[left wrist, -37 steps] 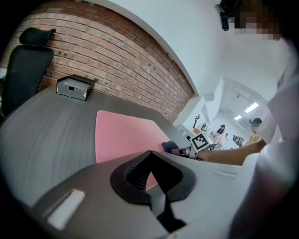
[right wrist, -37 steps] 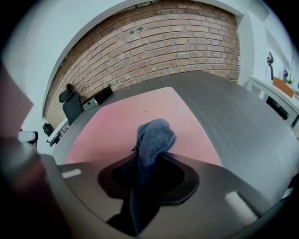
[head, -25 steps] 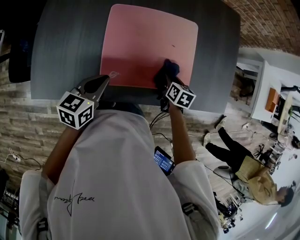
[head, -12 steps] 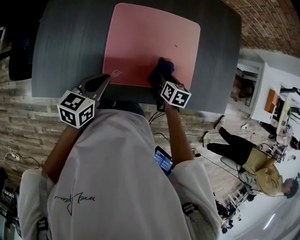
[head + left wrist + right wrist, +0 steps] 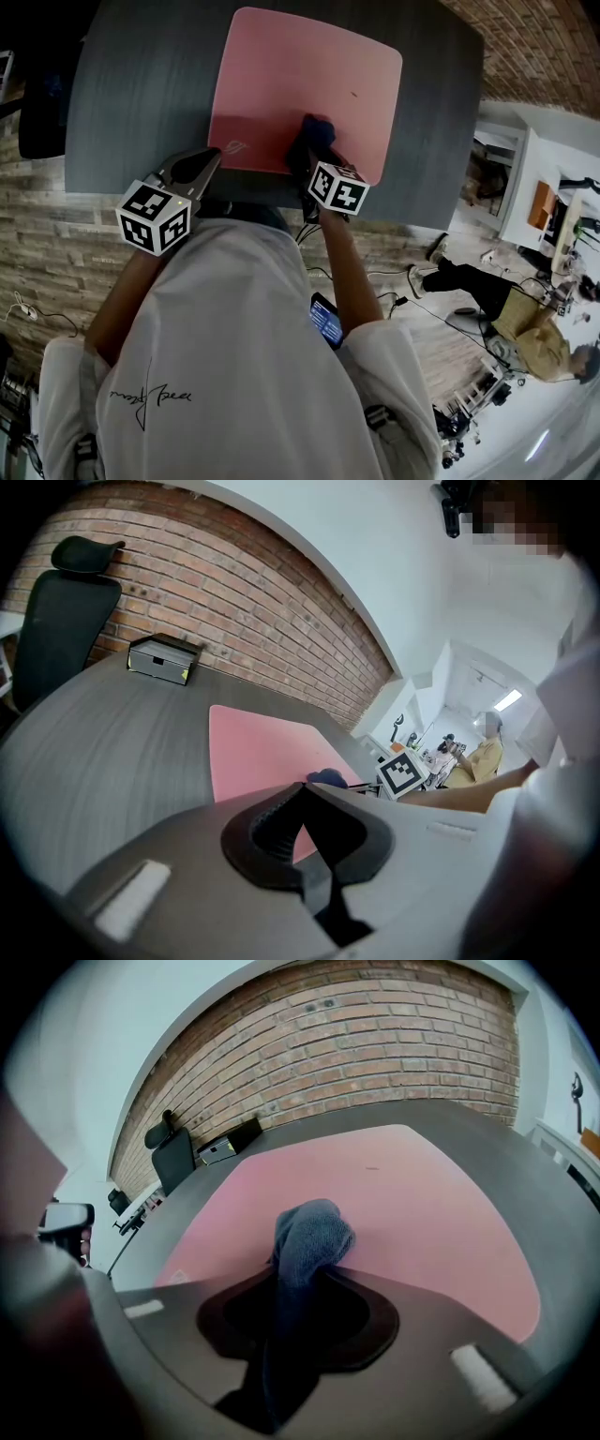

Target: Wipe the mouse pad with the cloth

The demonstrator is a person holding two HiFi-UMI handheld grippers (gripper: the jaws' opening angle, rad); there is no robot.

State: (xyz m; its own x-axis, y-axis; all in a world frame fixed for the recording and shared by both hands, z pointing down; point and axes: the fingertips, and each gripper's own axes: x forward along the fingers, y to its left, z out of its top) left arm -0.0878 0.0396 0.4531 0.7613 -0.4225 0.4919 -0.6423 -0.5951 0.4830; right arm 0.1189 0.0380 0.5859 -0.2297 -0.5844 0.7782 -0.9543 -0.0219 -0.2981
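Note:
A pink mouse pad (image 5: 300,75) lies on the dark grey table (image 5: 141,84). A dark blue cloth (image 5: 317,129) rests bunched on the pad near its front edge. My right gripper (image 5: 308,154) is shut on the cloth, which sticks out past the jaws in the right gripper view (image 5: 307,1234) and presses on the pad (image 5: 422,1204). My left gripper (image 5: 213,157) hovers at the pad's front left corner, shut and holding nothing. In the left gripper view, the left gripper (image 5: 302,791) points across the pad (image 5: 258,752) toward the cloth (image 5: 326,778).
A black box (image 5: 161,658) sits at the table's far side by the brick wall. A black office chair (image 5: 61,602) stands to the left. White furniture (image 5: 544,178) and a person (image 5: 530,328) are off to the right, away from the table.
My right gripper has slid the cloth leftward along the pad's front edge. The left gripper has stayed where it was.

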